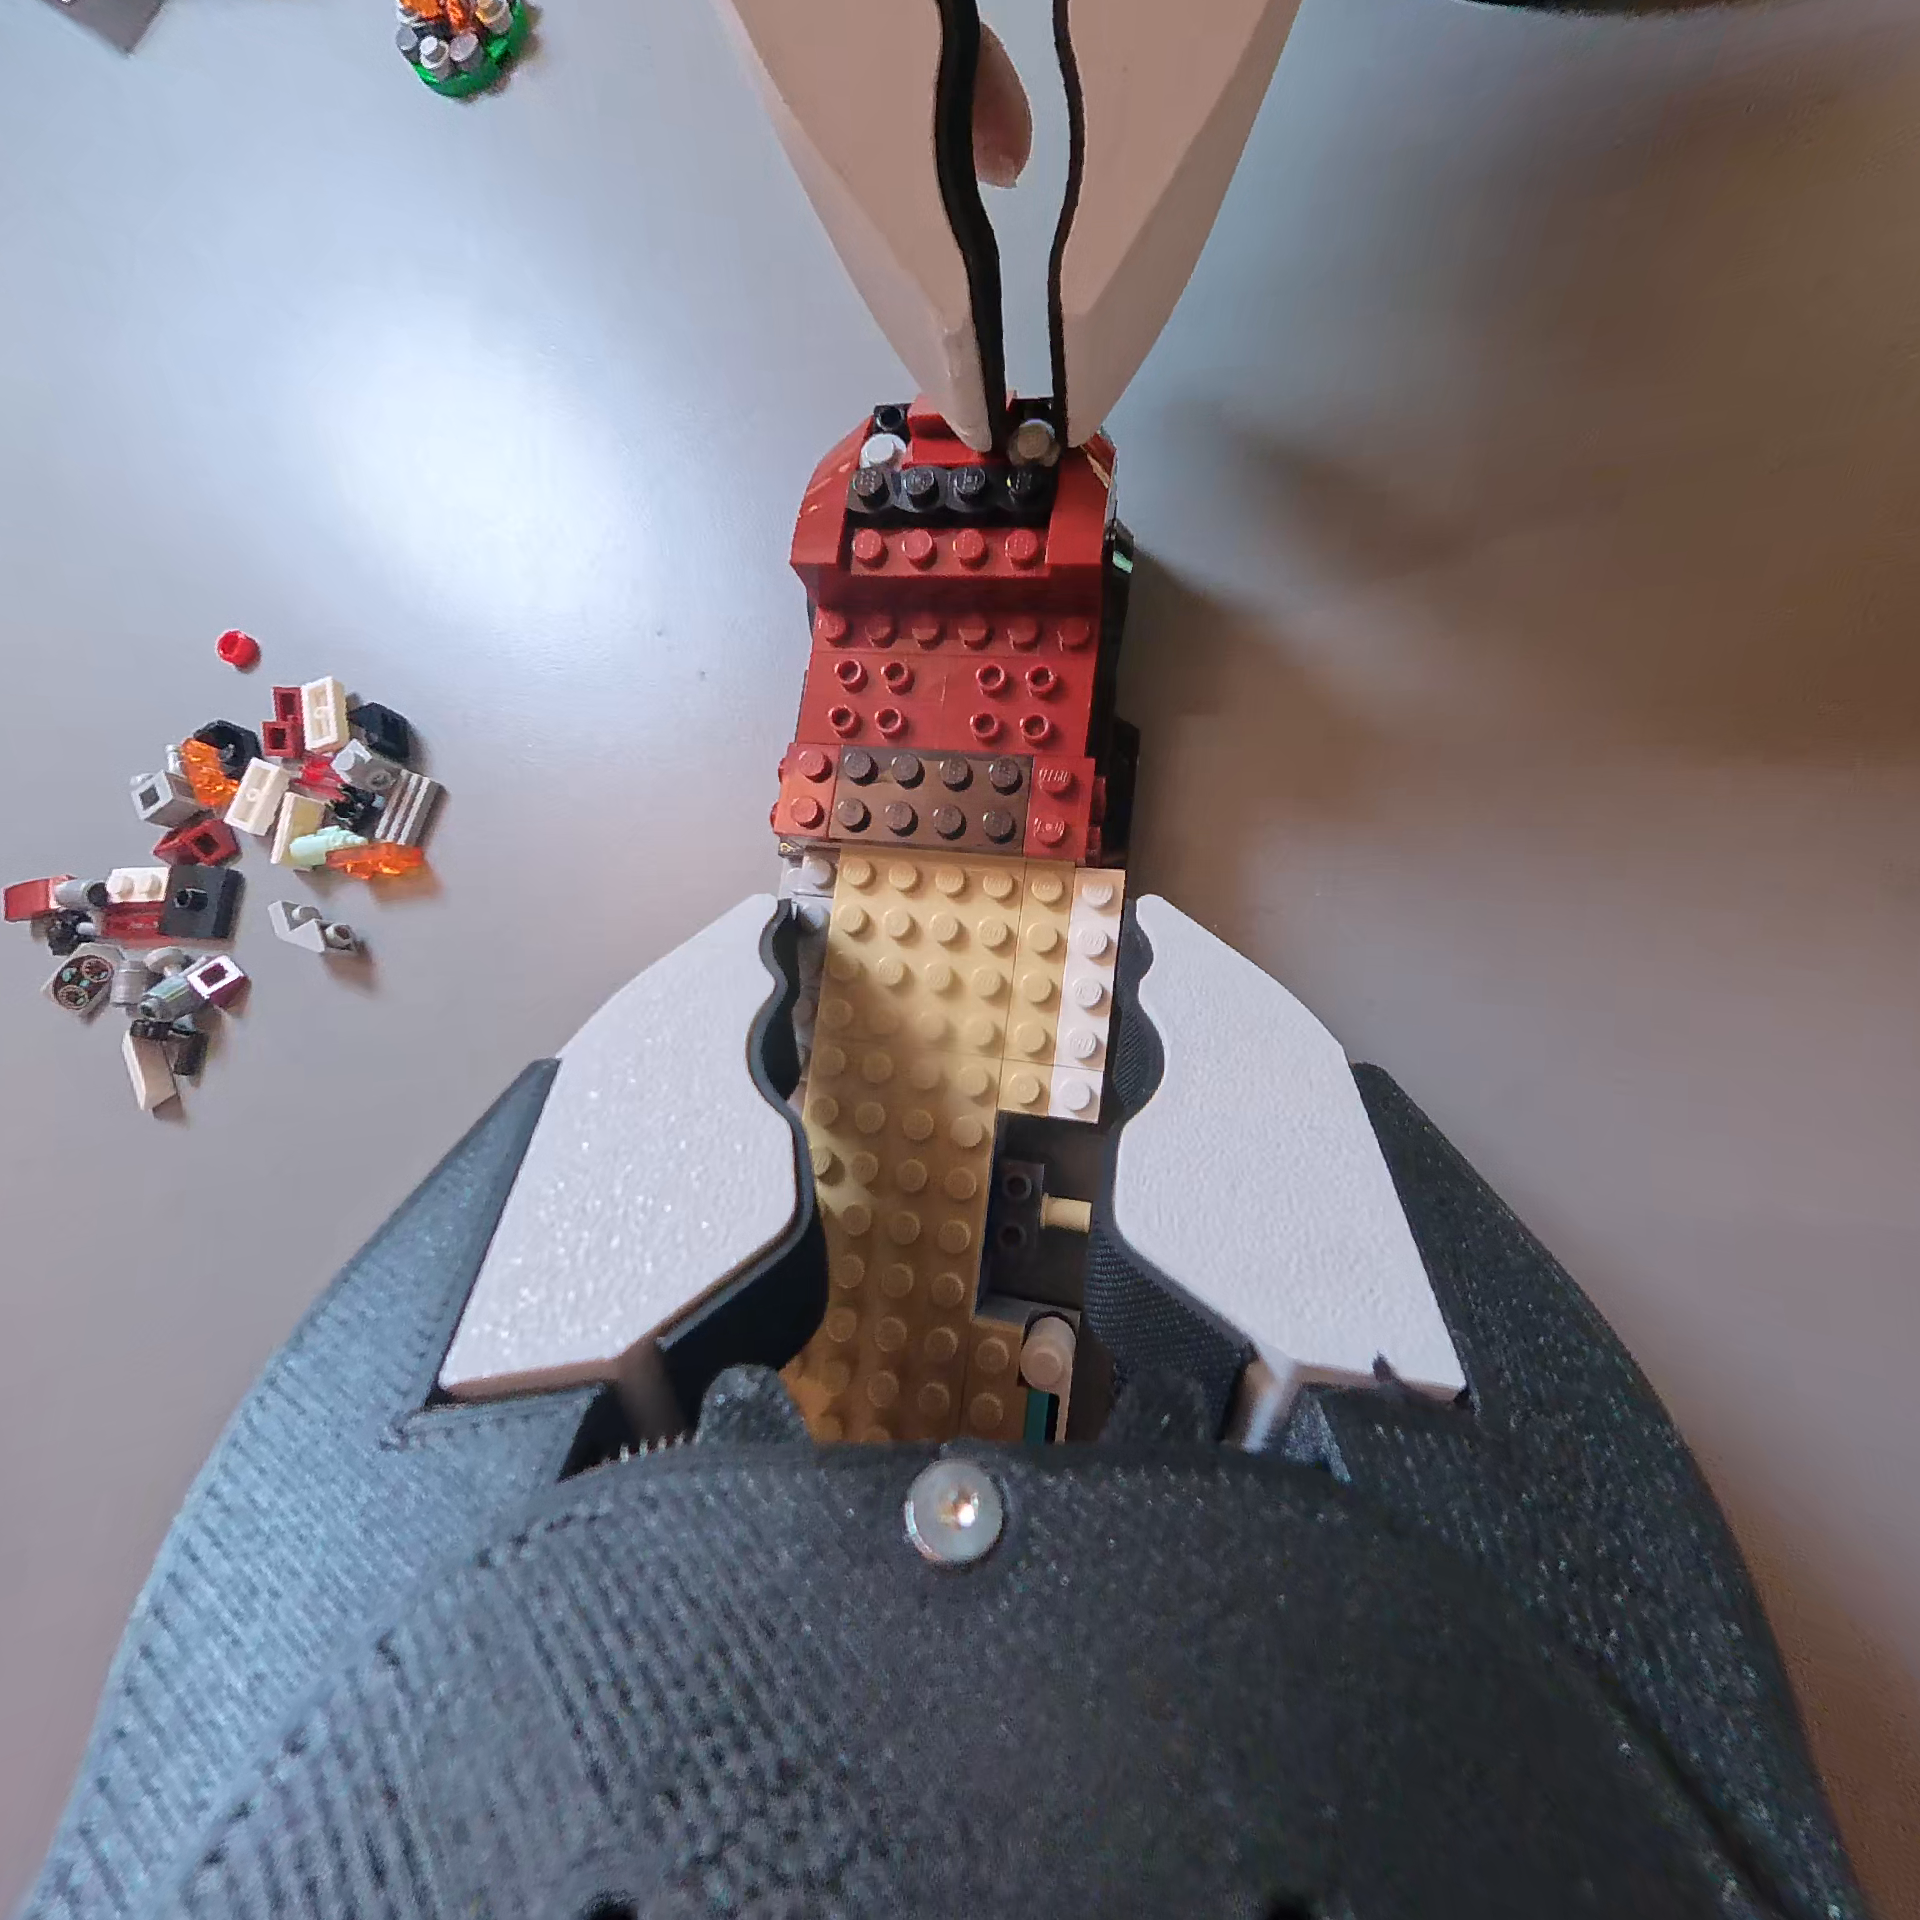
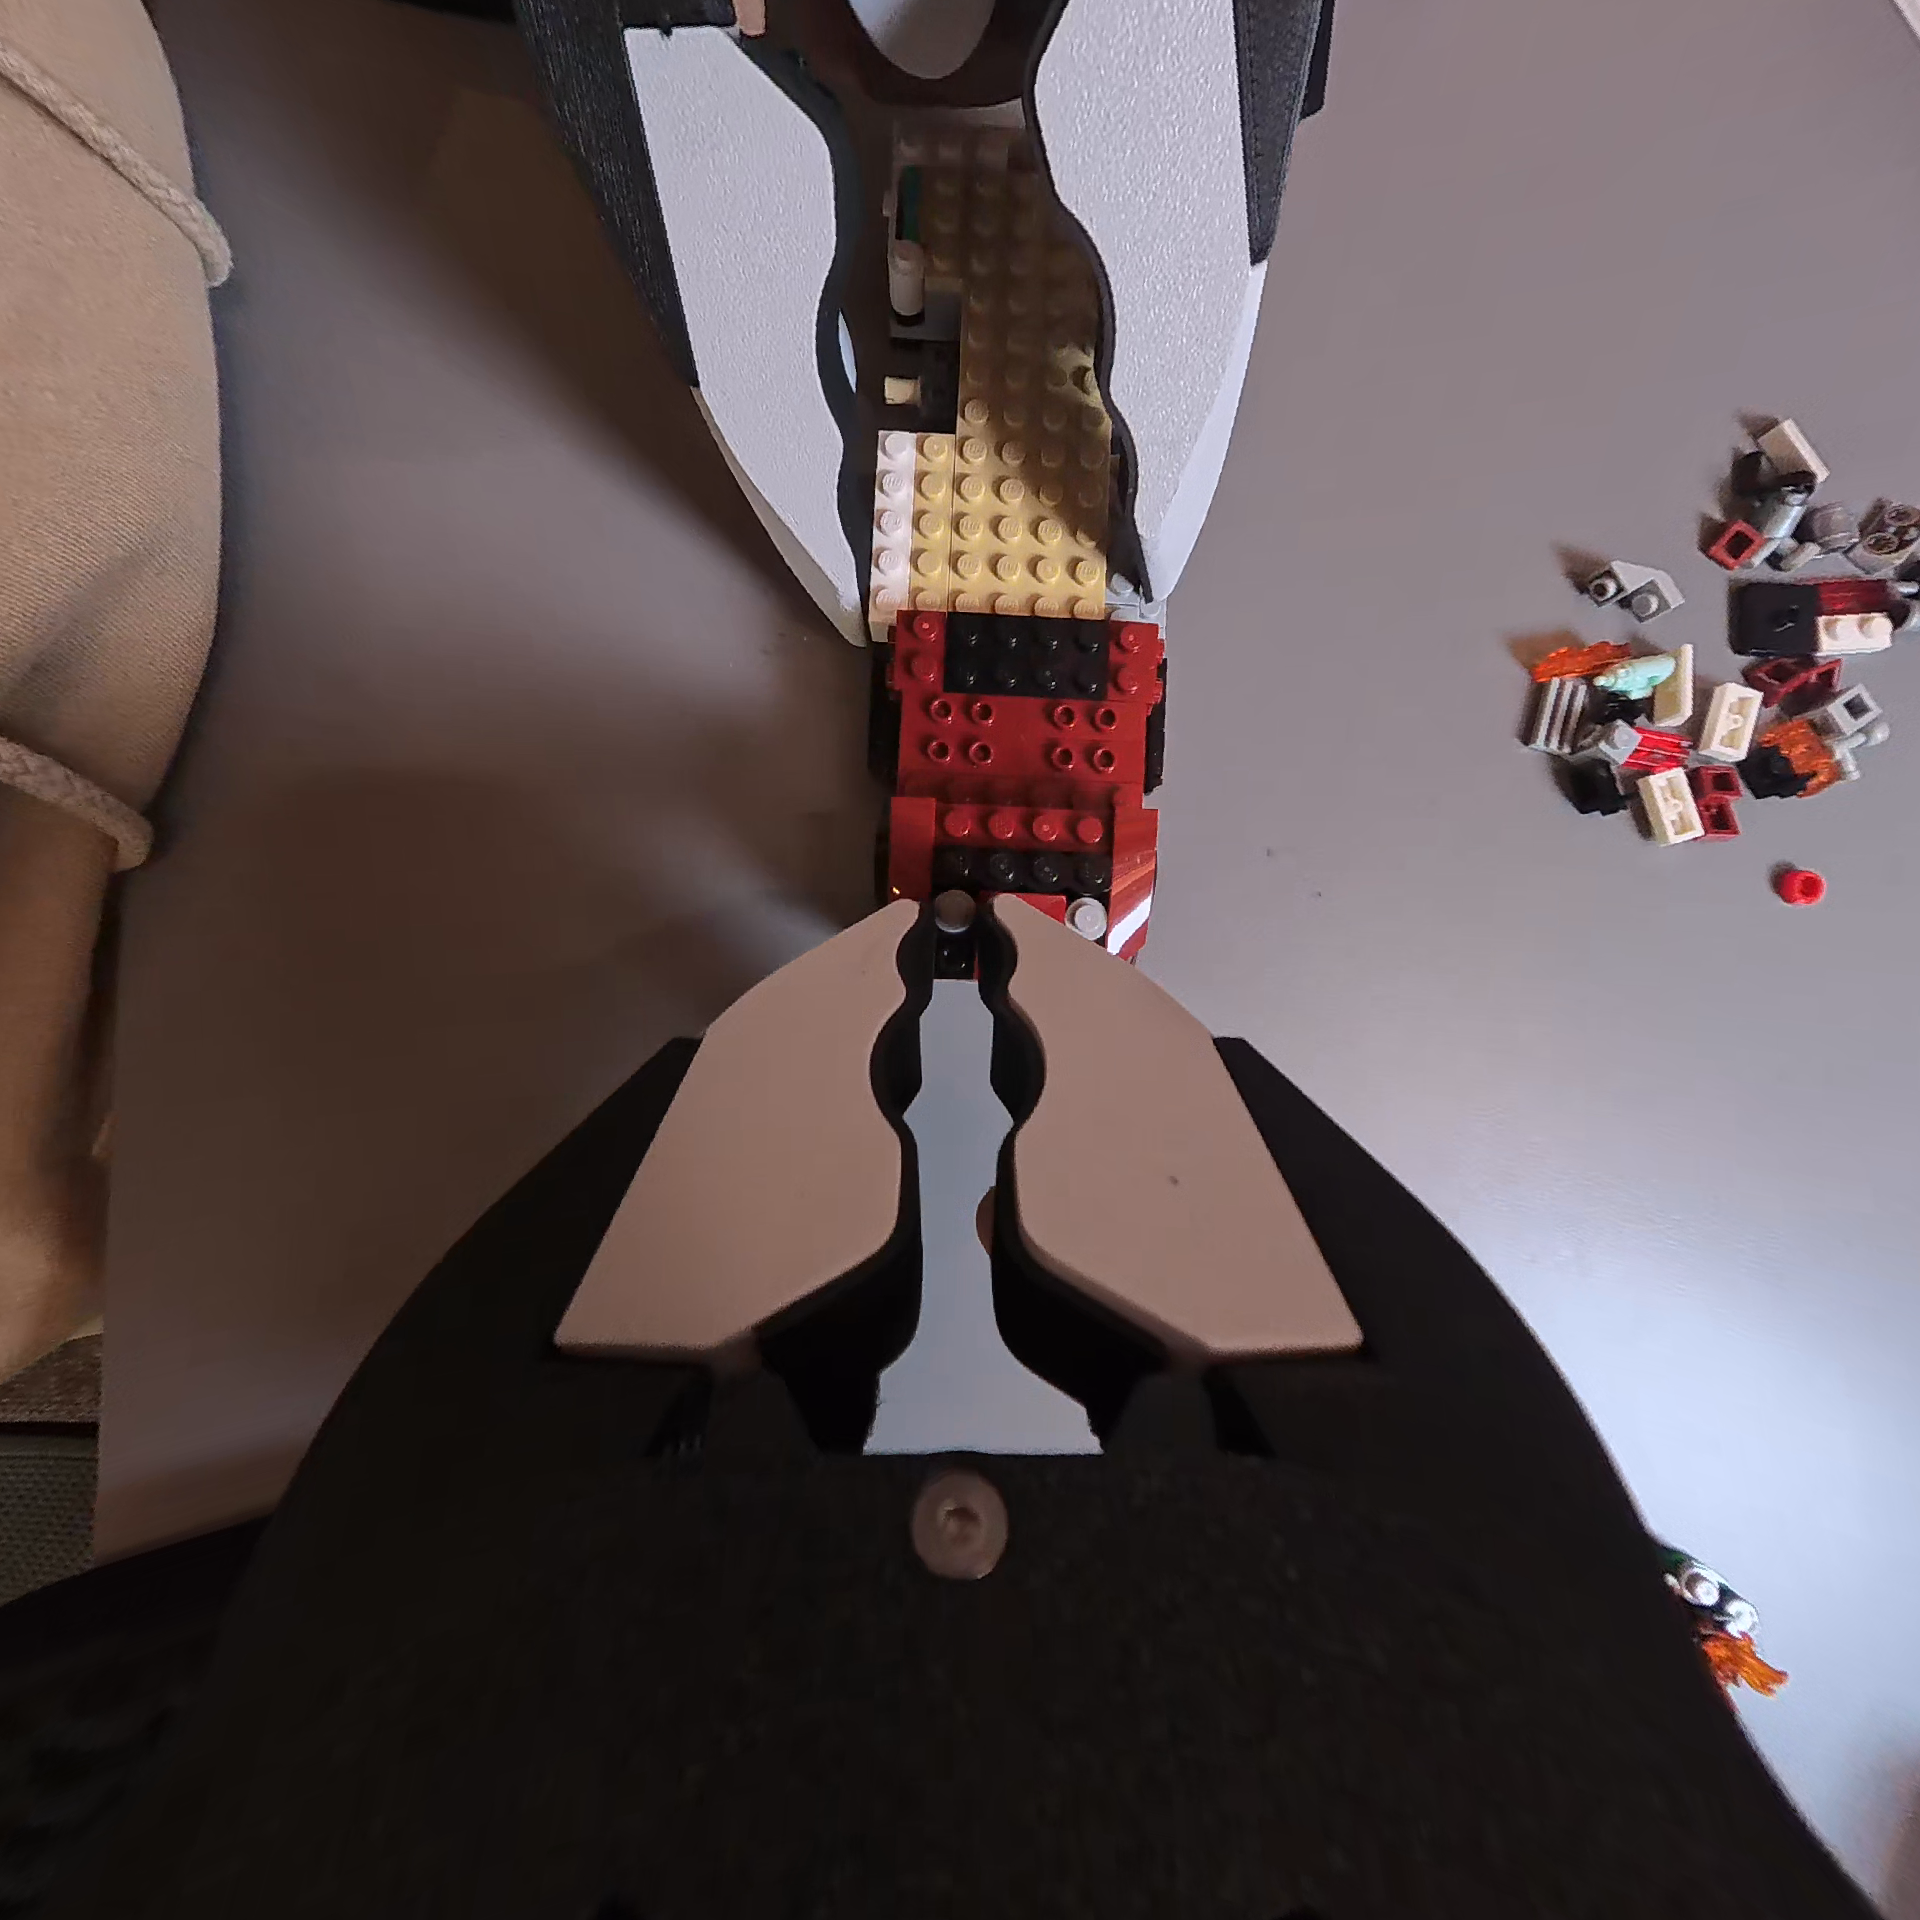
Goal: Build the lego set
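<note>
**Operator:** My left fingers (image 1: 1195, 997) are clamped on the tan end of the brick model (image 1: 951, 790), one pad against each long side, so the left gripper (image 1: 951, 935) pins it on the tabletop (image 1: 1507, 727).

**Partner:** And the right gripper?

**Operator:** At the far red end. The right gripper (image 2: 958, 914) has its fingers nearly together, pinching a small grey round stud (image 2: 954, 911) on the model's nose.

**Partner:** How would you handle it well?

**Operator:** I judge it best to keep the left grip firm and level, and keep the right tips square on that stud alone, clear of the second grey stud (image 2: 1087, 916) just beside it.

**Partner:** Anything farther out?

**Operator:** A pile of loose bricks (image 1: 218, 852) lies well apart, to the left.
</note>
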A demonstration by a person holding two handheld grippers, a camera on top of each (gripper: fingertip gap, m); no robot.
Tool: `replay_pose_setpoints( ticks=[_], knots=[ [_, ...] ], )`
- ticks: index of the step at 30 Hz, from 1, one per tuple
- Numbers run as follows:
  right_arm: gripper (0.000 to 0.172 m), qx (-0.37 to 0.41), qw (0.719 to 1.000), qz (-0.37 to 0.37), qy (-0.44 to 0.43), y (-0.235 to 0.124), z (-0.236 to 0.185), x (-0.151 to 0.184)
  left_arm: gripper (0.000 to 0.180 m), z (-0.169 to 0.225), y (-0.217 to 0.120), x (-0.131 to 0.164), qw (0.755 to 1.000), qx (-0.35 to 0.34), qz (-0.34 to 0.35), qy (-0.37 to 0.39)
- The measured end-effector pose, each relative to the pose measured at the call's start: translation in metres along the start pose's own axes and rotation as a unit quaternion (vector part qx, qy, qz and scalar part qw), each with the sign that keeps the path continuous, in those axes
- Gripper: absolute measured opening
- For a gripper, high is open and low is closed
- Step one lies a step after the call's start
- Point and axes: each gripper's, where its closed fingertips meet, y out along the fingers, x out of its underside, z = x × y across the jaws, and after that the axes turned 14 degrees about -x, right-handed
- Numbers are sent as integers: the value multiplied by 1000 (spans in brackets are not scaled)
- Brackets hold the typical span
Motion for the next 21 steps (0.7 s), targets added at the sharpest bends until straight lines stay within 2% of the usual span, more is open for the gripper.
replay_pose_setpoints(
  ticks=[12, 21],
  knots=[
    [9, 2, 1000, 18, 4, -5, -2, -1, 59, 0, 0, 0, 1000, 2, 1, 1],
    [0, 2, 1000, 14, 0, -3, -4, 1, 59, 0, 0, 0, 1000, 2, 2, 1]
  ],
)
